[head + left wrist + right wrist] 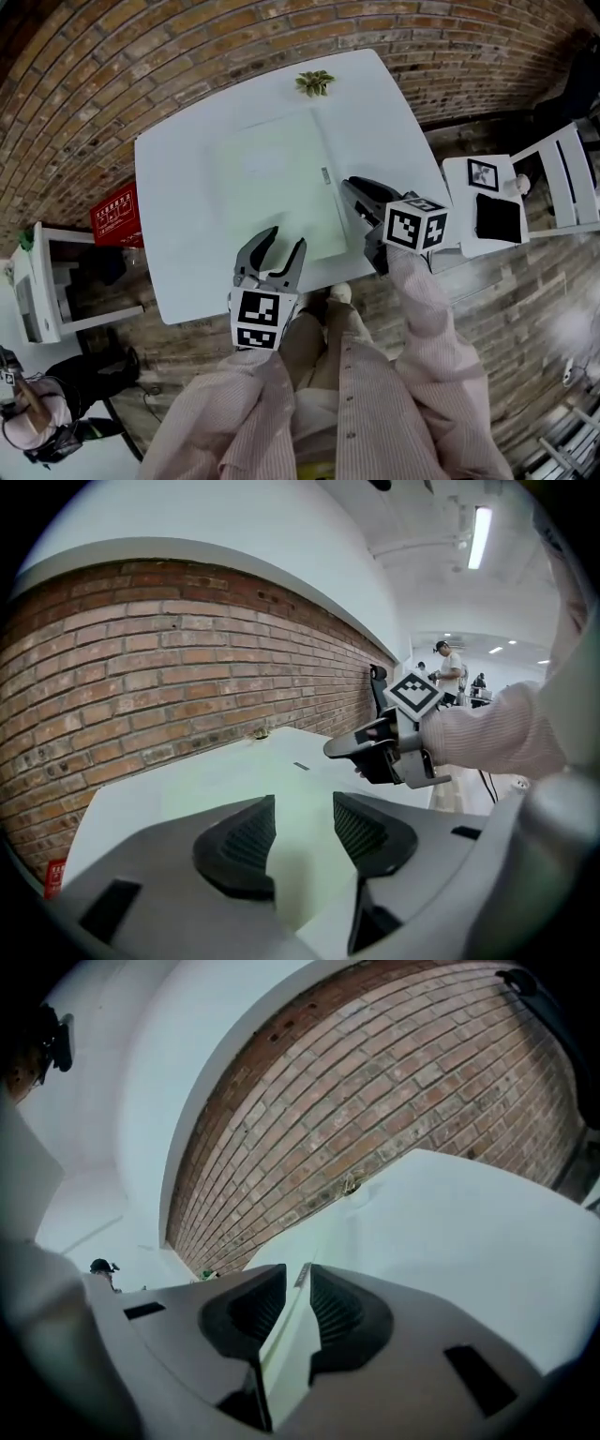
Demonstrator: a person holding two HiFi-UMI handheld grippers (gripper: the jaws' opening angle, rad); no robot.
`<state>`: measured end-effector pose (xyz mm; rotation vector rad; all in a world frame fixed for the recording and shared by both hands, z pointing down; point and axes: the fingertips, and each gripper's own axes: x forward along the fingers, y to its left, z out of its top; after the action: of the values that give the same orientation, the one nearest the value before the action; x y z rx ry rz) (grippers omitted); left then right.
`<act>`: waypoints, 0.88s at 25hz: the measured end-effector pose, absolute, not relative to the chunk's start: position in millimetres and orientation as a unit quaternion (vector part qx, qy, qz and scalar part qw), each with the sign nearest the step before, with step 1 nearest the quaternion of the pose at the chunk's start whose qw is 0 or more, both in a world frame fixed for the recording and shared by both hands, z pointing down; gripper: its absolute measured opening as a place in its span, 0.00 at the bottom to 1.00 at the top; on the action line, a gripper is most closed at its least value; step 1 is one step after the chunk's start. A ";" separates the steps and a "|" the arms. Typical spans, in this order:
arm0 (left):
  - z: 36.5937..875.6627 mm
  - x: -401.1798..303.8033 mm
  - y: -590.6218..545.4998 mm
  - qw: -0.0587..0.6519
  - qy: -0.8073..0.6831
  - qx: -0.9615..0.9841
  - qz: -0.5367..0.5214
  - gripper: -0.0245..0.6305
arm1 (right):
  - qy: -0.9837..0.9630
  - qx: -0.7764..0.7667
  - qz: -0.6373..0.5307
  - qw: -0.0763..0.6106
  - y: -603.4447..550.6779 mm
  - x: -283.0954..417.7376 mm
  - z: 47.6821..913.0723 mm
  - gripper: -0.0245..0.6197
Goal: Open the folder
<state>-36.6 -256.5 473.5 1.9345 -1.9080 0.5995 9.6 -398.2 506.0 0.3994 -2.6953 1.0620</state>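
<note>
A pale green folder (272, 187) lay closed and flat on the middle of a white table (178, 234), which stood against a brick wall (169, 667). A small plant (315, 82) sat at the table's far edge, beyond the folder. A small grey tab (325, 176) showed near the folder's right edge. The left gripper (287, 236) hung over the near edge of the folder, pointing toward the wall. Its 2 jaws were spread wide, with nothing between them except the folder's surface below. The right gripper (349, 187) was at the folder's right edge, just beside the tab. Its jaws stood only narrowly apart, and in the right gripper view that edge ran along the gap between them; the pads were not pressed onto it. Both grippers were held by arms in pink striped sleeves (427, 319). A red box (117, 216) stood on the floor to the table's left.
</note>
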 end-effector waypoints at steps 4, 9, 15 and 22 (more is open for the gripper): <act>482.9 -19.2 -255.4 0.149 -0.642 0.707 0.255 0.38 | -0.906 0.122 0.386 0.121 -395.3 2.7 522.1 0.17; 493.1 2.5 -254.8 0.091 -0.592 0.722 0.346 0.44 | -0.886 0.106 0.440 0.102 -392.7 -1.9 529.5 0.17; 507.6 12.9 -255.8 0.072 -0.562 0.721 0.399 0.46 | -0.873 0.102 0.467 0.096 -388.0 -3.7 539.1 0.17; 521.6 22.8 -257.5 0.042 -0.522 0.718 0.458 0.47 | -0.867 0.102 0.478 0.095 -387.3 -3.0 540.3 0.16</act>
<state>22.8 -257.5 521.6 2.1962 -1.5984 1.4027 -3.0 -387.3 540.3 0.3026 -2.5711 1.4190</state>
